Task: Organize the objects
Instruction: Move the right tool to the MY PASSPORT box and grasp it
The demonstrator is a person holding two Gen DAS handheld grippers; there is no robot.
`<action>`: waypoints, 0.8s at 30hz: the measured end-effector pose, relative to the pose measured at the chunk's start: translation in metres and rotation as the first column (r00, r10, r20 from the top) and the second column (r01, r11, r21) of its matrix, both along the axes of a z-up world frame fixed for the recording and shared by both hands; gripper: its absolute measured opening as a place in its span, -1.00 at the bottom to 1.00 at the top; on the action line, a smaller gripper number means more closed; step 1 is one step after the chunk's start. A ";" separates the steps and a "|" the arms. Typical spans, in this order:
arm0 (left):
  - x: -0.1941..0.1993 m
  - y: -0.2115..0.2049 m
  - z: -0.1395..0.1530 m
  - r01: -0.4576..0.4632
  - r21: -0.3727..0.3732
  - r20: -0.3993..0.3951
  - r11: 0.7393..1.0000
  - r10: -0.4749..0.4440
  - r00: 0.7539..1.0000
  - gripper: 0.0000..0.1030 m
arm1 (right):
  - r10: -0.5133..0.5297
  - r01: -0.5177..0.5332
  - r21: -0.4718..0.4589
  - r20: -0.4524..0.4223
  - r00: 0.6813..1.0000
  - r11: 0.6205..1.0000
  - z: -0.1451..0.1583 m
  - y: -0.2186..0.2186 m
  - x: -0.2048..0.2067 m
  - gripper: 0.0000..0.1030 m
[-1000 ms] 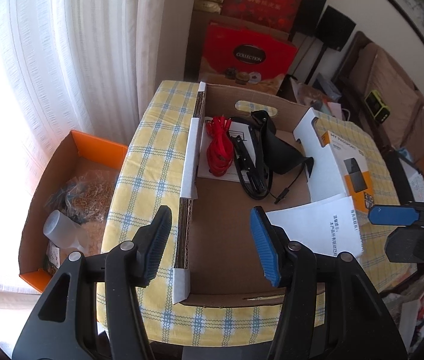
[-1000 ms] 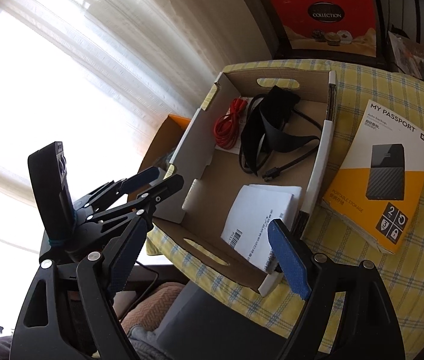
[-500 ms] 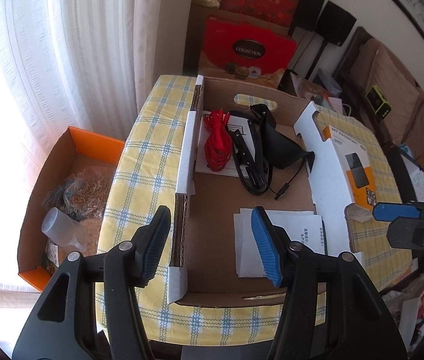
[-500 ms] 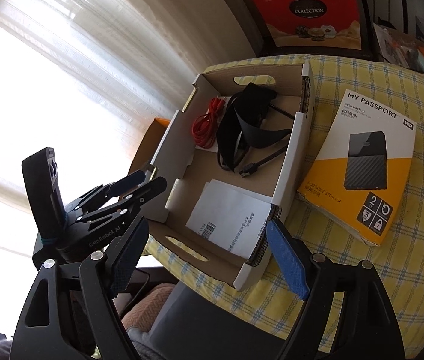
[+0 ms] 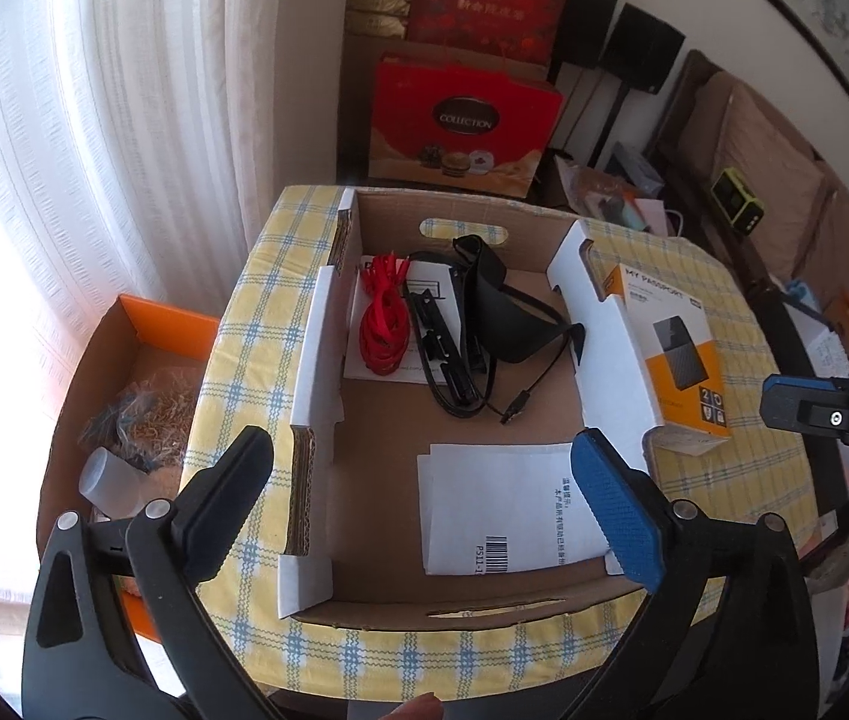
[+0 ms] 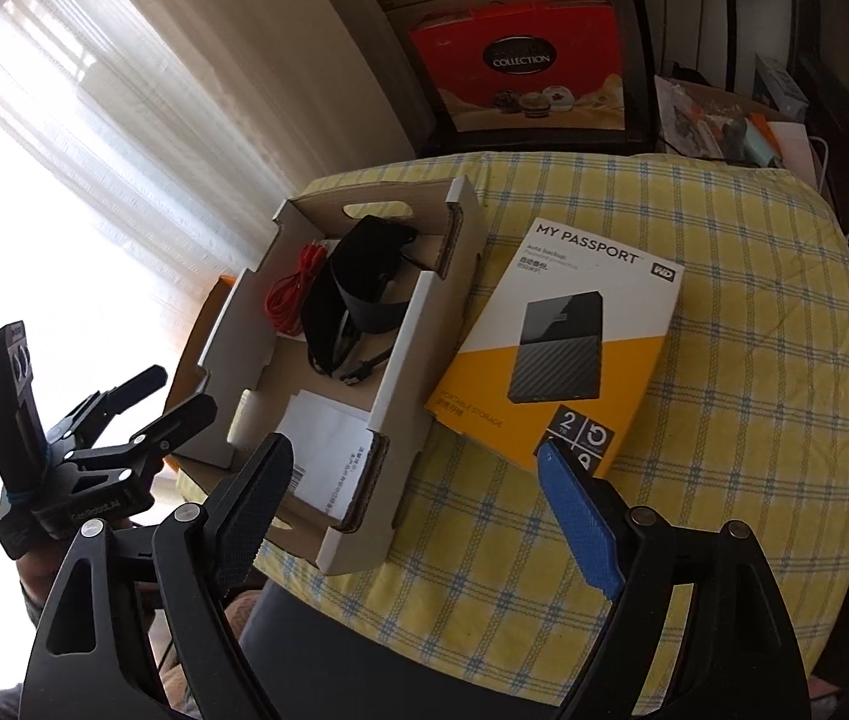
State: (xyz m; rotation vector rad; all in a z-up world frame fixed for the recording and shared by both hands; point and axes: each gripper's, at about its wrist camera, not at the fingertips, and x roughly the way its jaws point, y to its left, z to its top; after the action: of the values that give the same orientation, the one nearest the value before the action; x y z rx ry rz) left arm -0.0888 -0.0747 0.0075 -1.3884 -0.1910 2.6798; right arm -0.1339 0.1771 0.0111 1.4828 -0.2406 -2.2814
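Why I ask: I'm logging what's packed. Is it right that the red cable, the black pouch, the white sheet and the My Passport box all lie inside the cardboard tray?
Not quite. The My Passport box lies on the checked tablecloth beside the cardboard tray, as the right wrist view shows. The red cable, black pouch and white sheet are inside.

The near right corner of the white sheet (image 5: 496,510) is covered by a blue fingertip (image 5: 616,516). The near corner of the hard-drive box (image 6: 562,348) is hidden behind another blue fingertip (image 6: 580,522). The small print on the sheet cannot be read.
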 end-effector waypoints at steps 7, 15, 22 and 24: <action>-0.005 0.022 0.011 0.069 0.016 -0.010 0.997 -0.069 0.998 0.95 | -0.084 0.085 0.032 -0.017 0.996 0.996 0.002 0.037 -0.006 0.67; -0.018 0.054 0.019 0.139 0.034 -0.011 0.990 -0.138 0.990 0.95 | -0.147 0.149 0.099 -0.027 0.989 0.984 -0.005 0.064 -0.033 0.67; -0.028 0.074 0.012 0.175 0.066 0.021 0.982 -0.177 0.984 0.95 | -0.184 0.186 0.074 -0.025 0.983 0.980 -0.014 0.073 -0.087 0.66; -0.031 0.076 0.006 0.164 0.078 0.053 0.983 -0.169 0.984 0.95 | -0.181 0.182 0.075 -0.020 0.983 0.980 -0.019 0.069 -0.103 0.65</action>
State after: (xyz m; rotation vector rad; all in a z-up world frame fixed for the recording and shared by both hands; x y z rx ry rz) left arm -0.1203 0.0008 0.0139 -1.3975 -0.1692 2.4730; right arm -0.2373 0.2462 -0.0082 1.5404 -0.2991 -2.4682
